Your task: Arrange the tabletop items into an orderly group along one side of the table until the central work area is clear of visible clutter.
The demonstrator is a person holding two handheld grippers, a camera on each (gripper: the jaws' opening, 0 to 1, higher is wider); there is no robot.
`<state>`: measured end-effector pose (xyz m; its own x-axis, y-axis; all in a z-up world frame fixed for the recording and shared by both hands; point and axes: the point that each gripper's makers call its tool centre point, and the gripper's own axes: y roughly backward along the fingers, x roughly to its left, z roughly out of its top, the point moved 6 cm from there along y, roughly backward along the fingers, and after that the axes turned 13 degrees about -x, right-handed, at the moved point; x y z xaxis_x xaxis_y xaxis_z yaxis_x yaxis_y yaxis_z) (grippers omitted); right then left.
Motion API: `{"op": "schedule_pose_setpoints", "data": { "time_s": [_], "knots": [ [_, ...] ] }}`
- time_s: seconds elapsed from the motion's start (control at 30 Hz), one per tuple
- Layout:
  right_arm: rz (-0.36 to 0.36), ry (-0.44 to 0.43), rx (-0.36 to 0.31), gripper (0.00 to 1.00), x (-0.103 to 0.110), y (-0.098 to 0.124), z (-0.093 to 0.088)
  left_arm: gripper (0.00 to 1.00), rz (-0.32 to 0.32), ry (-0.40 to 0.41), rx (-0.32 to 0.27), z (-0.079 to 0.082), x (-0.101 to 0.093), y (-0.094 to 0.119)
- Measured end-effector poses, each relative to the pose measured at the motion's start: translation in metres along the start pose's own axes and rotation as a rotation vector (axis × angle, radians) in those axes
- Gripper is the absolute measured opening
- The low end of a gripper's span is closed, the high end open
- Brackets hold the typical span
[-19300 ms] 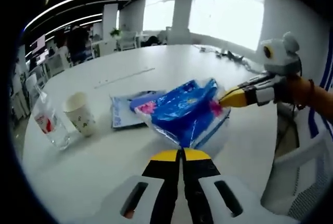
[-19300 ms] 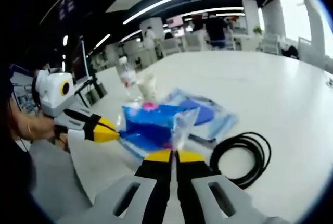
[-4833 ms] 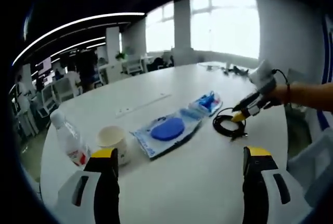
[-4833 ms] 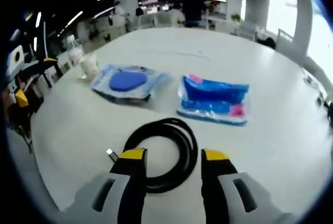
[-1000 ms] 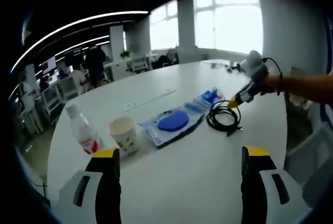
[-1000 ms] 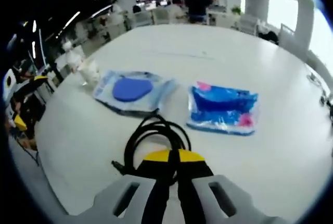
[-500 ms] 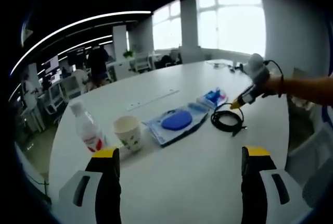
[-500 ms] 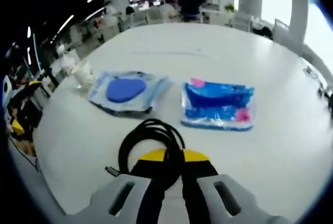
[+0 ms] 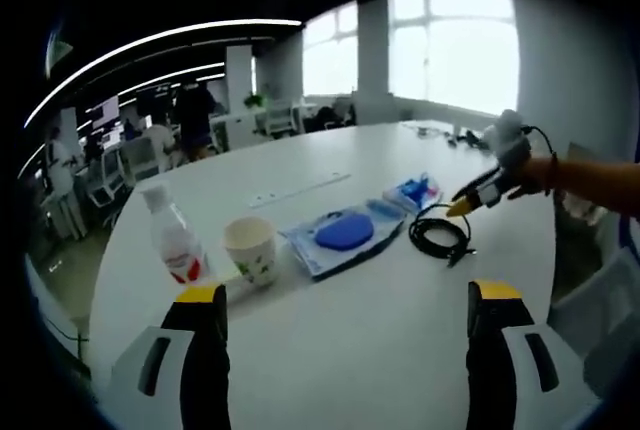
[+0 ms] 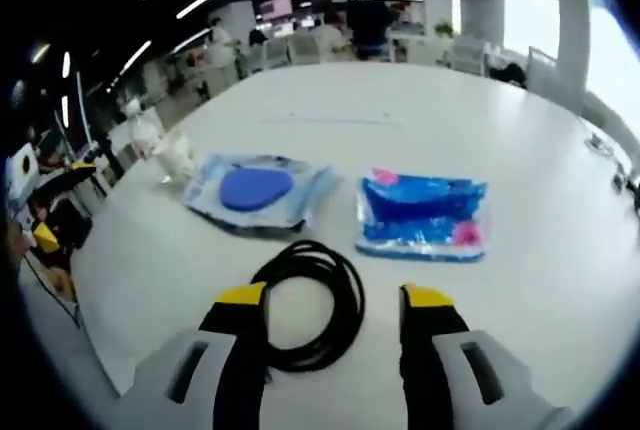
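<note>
Near the table's edge lies a black coiled cable (image 10: 305, 250), just in front of my right gripper (image 10: 334, 300), which stands open with its jaws either side of the coil's near part. Beyond the coil are a clear packet with a blue disc (image 10: 255, 190) and a blue plastic bag (image 10: 422, 212). A paper cup (image 10: 180, 158) and a water bottle (image 10: 140, 125) stand further left. My left gripper (image 9: 350, 300) is open and holds nothing, well back from the row: bottle (image 9: 175, 243), cup (image 9: 250, 248), packet (image 9: 345, 233), bag (image 9: 415, 191), cable (image 9: 437, 235). The right gripper (image 9: 462, 207) hovers by the cable.
The round white table (image 9: 340, 350) has bare surface close to my left gripper and a wide bare stretch (image 10: 420, 110) behind the items. A person's arm (image 9: 590, 182) reaches in from the right. Office chairs and people are in the background.
My right gripper has opened and let go of the cable, which now lies flat on the table. The left gripper stays open; its view has shifted slightly.
</note>
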<state>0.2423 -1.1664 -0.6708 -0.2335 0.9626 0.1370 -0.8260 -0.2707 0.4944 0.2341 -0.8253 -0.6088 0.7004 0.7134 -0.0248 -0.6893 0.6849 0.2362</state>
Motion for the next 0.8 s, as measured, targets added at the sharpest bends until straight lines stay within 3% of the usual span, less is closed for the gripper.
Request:
{"op": "schedule_pose_setpoints", "data": {
  "time_s": [0.1,0.2,0.5,0.8],
  "knots": [
    [0.039,0.02,-0.011,0.69,0.009,0.004,0.002,1.0,0.009,0.004,0.022,-0.003,0.003,0.003],
    [0.063,0.04,-0.025,0.77,0.018,0.01,0.004,1.0,0.016,0.009,0.025,-0.004,0.006,0.007],
    [0.108,0.062,-0.082,0.91,0.035,0.031,0.014,1.0,0.037,0.009,0.049,-0.005,0.014,0.021],
    [0.133,0.076,-0.104,0.99,0.051,0.063,0.027,1.0,0.059,0.017,0.061,-0.006,0.021,0.038]
  ]
}}
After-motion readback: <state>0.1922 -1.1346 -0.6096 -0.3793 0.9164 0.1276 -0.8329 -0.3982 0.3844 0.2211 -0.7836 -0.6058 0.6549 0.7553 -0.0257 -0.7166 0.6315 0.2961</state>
